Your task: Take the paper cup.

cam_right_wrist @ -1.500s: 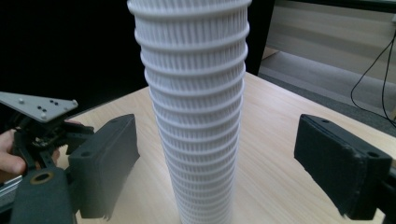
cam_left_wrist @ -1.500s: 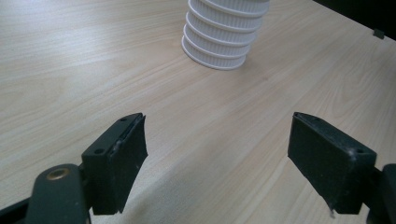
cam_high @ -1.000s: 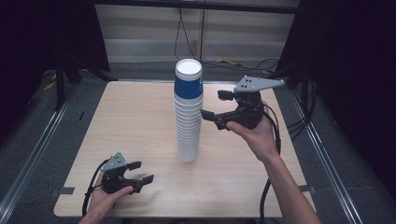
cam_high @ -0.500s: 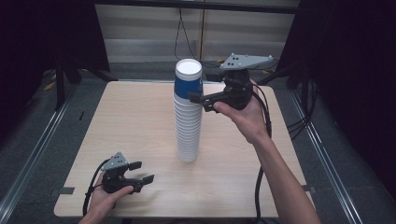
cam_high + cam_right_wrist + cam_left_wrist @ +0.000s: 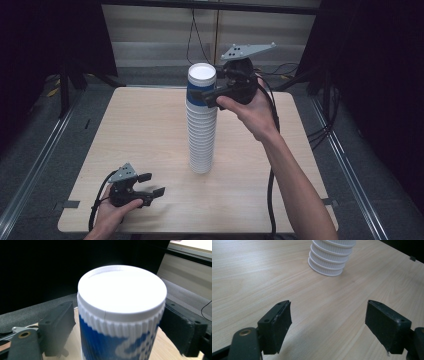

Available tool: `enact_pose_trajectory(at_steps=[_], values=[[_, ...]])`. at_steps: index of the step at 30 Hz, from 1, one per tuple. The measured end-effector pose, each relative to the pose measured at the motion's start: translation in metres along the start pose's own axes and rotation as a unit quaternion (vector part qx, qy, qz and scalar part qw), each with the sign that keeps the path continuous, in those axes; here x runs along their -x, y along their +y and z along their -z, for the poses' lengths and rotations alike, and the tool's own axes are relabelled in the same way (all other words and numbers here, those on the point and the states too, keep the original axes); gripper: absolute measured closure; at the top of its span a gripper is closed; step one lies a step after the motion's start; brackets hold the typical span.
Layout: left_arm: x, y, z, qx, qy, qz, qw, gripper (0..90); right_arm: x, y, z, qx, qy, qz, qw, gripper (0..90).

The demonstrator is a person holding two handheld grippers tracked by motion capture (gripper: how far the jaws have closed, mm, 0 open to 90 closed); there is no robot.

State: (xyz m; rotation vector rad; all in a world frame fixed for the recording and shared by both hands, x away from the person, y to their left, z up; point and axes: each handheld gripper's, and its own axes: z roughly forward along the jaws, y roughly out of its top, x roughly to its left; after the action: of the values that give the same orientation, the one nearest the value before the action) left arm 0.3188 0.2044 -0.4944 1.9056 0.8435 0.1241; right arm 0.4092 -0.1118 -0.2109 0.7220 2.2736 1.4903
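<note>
Top cup [image 5: 202, 82] sits between raised right gripper's [image 5: 206, 96] closing jaws.

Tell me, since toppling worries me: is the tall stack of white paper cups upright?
Upright: the tall stack of white paper cups rises straight from the wooden table.

The left gripper [image 5: 329, 325] hangs low over the pale wooden table [image 5: 249, 272], its two black jaws rising from the bottom of the left gripper view and standing wide apart with nothing but bare wood grain between them. The inner pads [image 5: 284, 317] are flat, dark and slightly worn along their edges. Well beyond the jaws, near the top of the view, stands the base of a stack of cups [image 5: 329, 257], white and ribbed, upside down with rims on the wood. At the top right the table's far edge meets darkness.
</note>
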Motion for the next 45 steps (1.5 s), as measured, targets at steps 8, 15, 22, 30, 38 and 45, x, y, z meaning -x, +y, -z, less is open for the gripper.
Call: enact_pose_trajectory(at_steps=[8,15,22,30,38,45], values=[[-0.001,0.0,0.001,0.004,0.002,0.001,1.0,21.0,0.0,0.006,-0.002,-0.002,-0.002,0.009,1.0,25.7],[-0.001,0.0,0.001,0.003,0.002,0.003,1.0,21.1,-0.002,0.007,-0.002,-0.004,-0.009,0.007,0.9999,26.6],[-0.001,0.0,0.001,0.003,0.001,0.005,1.0,21.2,-0.003,0.008,0.002,0.025,-0.017,-0.001,0.9995,26.8],[-0.001,0.0,0.0,0.001,0.001,0.006,1.0,21.3,-0.002,0.013,0.008,0.058,-0.02,-0.021,0.9979,27.2],[-0.002,0.0,0.0,0.0,-0.006,0.012,0.9999,22.7,-0.004,0.019,0.01,0.071,-0.021,-0.018,0.9971,27.4],[-0.002,0.0,0.0,0.002,-0.007,0.011,0.9999,22.2,-0.004,0.024,0.016,0.086,-0.023,-0.019,0.9959,27.5]])
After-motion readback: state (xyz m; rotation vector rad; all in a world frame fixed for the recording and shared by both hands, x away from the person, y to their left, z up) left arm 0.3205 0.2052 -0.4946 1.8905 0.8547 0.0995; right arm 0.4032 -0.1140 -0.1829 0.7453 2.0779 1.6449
